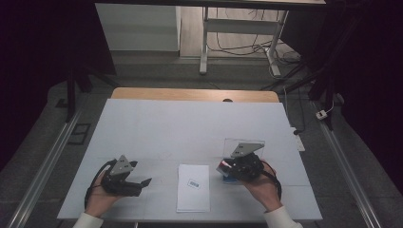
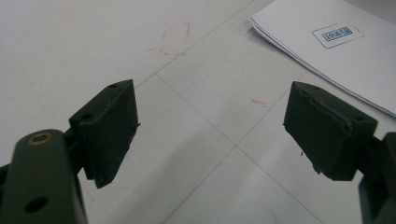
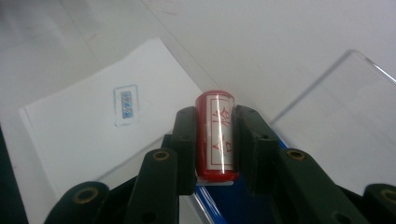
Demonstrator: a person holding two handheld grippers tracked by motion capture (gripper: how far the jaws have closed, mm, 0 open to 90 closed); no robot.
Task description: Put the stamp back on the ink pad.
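While both my hands rest on the white table [image 1: 142, 128], a paper stack [image 1: 193, 187] lies between them; my left gripper [image 2: 210, 135] gapes over bare tabletop; my right gripper [image 3: 215, 140] pinches a red stamp [image 3: 215, 135] beside the paper

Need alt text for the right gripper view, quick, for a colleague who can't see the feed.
The right gripper is shut on a red stamp with a white label bearing red characters, its black jaws pressed to either side. Beyond it to the left lies a stack of white paper marked with a small blue print; a clear plastic sheet lies at right.
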